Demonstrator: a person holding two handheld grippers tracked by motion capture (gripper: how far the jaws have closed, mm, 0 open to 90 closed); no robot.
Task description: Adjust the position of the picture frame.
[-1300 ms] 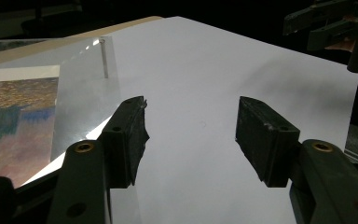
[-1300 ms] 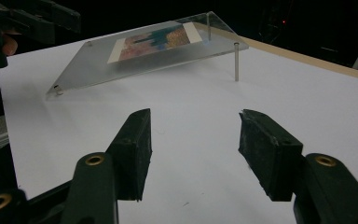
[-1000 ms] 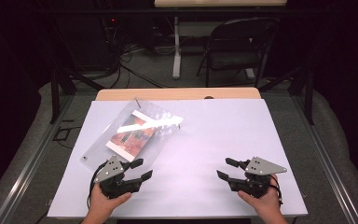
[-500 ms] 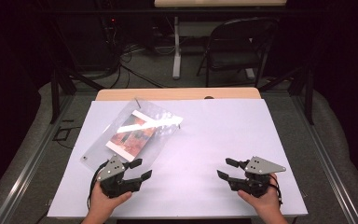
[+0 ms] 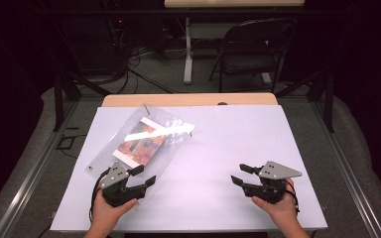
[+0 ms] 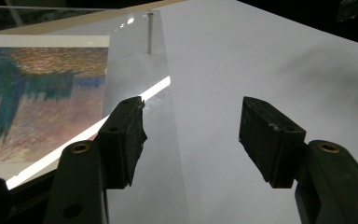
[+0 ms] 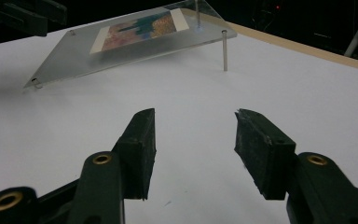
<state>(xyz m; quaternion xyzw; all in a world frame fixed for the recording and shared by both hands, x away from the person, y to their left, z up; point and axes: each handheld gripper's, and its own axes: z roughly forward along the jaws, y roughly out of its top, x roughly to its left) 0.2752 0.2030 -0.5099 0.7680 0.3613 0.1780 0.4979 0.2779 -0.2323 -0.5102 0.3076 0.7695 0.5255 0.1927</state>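
A clear acrylic picture frame (image 5: 144, 141) holding a colourful print (image 6: 42, 102) stands tilted on thin metal pins (image 7: 224, 50) at the table's left. My left gripper (image 5: 145, 175) rests at the frame's near corner. It is open, with one jaw over the acrylic edge (image 6: 168, 140) and nothing between the pads. My right gripper (image 5: 237, 173) sits at the front right, well apart from the frame (image 7: 140, 35). It is open over the bare sheet; its jaws have just been closing a little, with nothing between them.
A white sheet (image 5: 238, 134) covers the wooden table, whose far edge (image 5: 188, 100) shows behind it. Beyond the table stand a black folding chair (image 5: 255, 49) and the leg of another table (image 5: 188, 54), with cables on the floor.
Both hands keep their places. The right gripper's jaws look slightly narrower than before.
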